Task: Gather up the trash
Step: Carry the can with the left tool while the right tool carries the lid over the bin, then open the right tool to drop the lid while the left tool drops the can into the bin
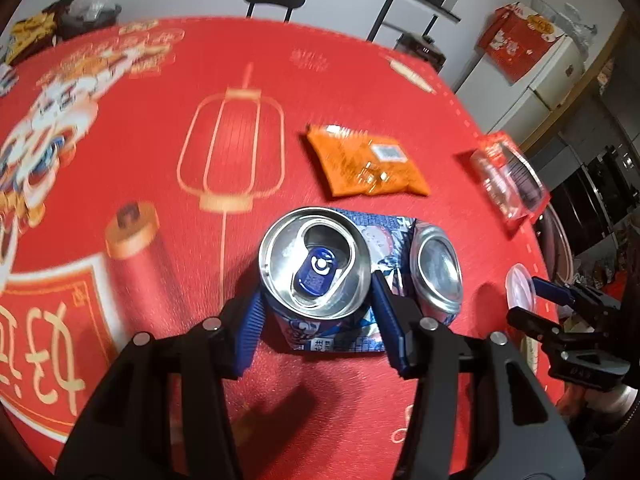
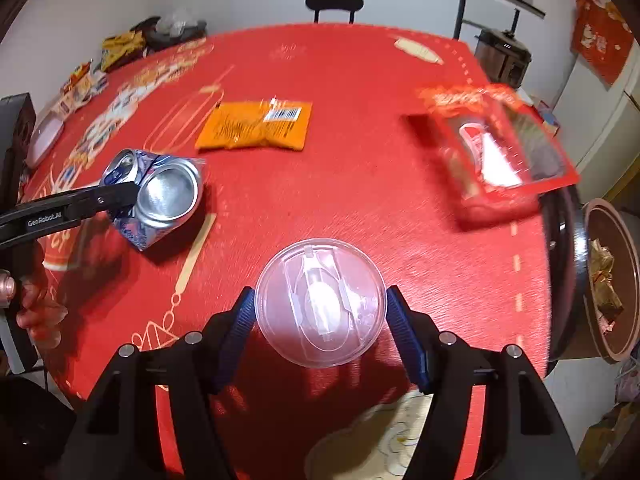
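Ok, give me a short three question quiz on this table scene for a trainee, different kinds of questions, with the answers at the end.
1. True or false: the left hand-held gripper is closed on the crushed blue and silver aluminium drink can.
2. Multiple choice: what sits between the fingers of the right hand-held gripper? A) the flat orange foil snack packet B) the round clear plastic lid C) the red and clear plastic blister package
3. Fill in: the red patterned tablecloth still holds two loose pieces of trash, the orange packet and the red ____ package.

Key: 1 true. 2 B. 3 blister.
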Demonstrator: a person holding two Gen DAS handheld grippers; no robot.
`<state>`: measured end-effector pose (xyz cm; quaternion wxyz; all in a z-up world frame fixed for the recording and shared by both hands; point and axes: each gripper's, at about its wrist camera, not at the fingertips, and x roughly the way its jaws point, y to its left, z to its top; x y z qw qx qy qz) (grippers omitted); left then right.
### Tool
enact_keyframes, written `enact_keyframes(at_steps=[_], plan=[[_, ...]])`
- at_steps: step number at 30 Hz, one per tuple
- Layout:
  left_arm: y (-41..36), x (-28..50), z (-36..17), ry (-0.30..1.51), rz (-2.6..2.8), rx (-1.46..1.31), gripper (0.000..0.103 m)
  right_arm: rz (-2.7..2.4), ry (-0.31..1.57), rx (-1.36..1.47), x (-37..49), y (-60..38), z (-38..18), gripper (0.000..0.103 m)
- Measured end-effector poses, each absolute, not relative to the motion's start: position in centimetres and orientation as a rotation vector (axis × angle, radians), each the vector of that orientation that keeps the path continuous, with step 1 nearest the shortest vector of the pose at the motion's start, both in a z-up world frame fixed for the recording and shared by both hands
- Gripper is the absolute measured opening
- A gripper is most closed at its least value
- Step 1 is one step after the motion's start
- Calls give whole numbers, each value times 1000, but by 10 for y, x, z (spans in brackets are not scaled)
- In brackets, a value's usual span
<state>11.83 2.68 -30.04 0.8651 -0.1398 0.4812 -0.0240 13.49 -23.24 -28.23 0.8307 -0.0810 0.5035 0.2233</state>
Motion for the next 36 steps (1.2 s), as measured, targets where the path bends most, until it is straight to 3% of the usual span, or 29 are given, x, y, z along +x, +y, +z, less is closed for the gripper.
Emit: enact_keyframes(at_steps=[18, 36], plan=[[-27, 142, -213, 836, -97, -306, 53, 239, 874, -11, 158, -378, -209, 65], [-124, 154, -185, 810, -97, -272, 53, -59, 918, 175, 221, -591, -235, 65]])
